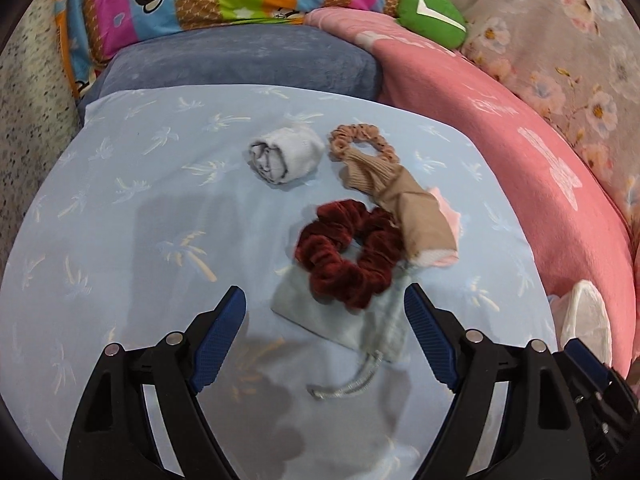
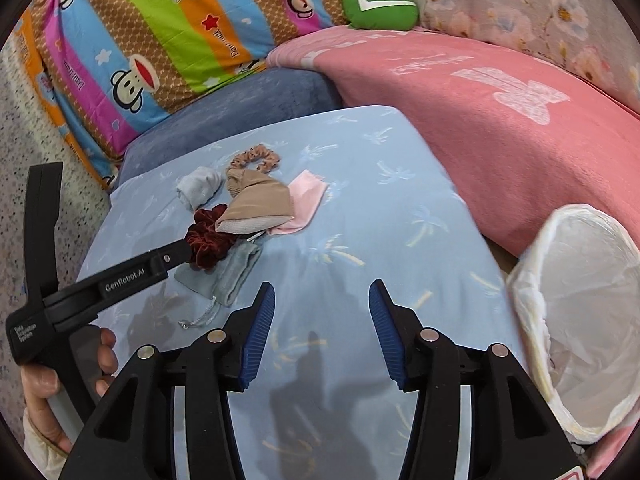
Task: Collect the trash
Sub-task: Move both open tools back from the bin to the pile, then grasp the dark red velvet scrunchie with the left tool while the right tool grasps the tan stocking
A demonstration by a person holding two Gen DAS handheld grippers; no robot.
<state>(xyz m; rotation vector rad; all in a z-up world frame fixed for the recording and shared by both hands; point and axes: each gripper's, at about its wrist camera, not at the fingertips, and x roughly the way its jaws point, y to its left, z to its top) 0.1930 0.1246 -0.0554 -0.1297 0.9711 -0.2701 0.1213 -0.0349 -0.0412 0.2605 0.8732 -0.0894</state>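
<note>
On the light blue palm-print pillow (image 1: 120, 208) lie a dark red velvet scrunchie (image 1: 348, 252), a grey drawstring pouch (image 1: 360, 320) under it, a beige sock (image 1: 396, 196), a tan scrunchie (image 1: 356, 140), a rolled grey-white sock (image 1: 284, 156) and a pink cloth (image 2: 306, 200). My left gripper (image 1: 324, 320) is open, its jaws astride the pouch just short of the red scrunchie (image 2: 208, 236). My right gripper (image 2: 322, 328) is open and empty above bare pillow (image 2: 360, 240). A white-lined trash bin (image 2: 580, 312) stands at the right.
A pink blanket (image 2: 480, 120) lies to the right of the pillow. A blue cushion (image 1: 240, 60), a striped monkey-print pillow (image 2: 160, 40), a green plush (image 2: 380, 6) and a floral quilt (image 1: 560, 40) are behind. Speckled floor (image 1: 24, 140) is at the left.
</note>
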